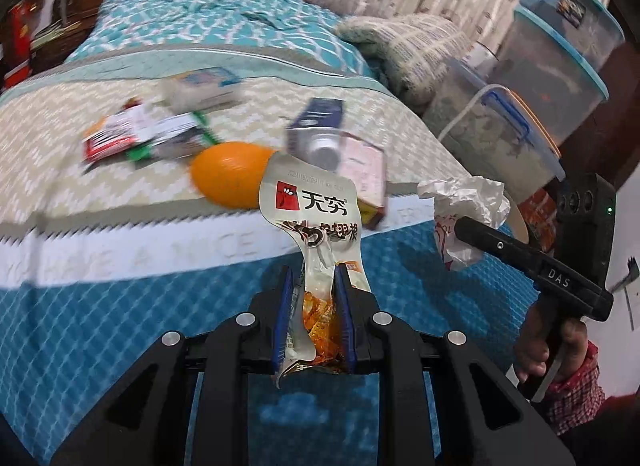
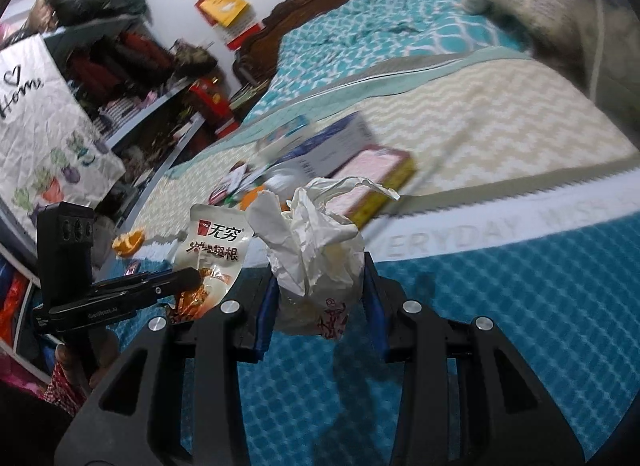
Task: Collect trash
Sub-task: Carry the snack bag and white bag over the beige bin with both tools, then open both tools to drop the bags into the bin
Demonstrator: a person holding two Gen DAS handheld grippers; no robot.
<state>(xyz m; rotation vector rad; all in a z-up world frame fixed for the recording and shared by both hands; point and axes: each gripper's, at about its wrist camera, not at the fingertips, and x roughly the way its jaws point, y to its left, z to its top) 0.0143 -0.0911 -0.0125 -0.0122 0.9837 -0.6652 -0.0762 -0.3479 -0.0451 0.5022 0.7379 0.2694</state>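
We see a snack wrapper (image 1: 310, 221), cream with a red logo and orange print low down, standing upright off the bed (image 1: 120, 298). Beside it hangs a crumpled white paper bag (image 2: 316, 258) (red print near its bottom). More litter, blurred, lies near the bed's foot edge: an orange peel (image 1: 228, 173), cartons (image 1: 340, 145), flat wrappers (image 1: 144, 135).
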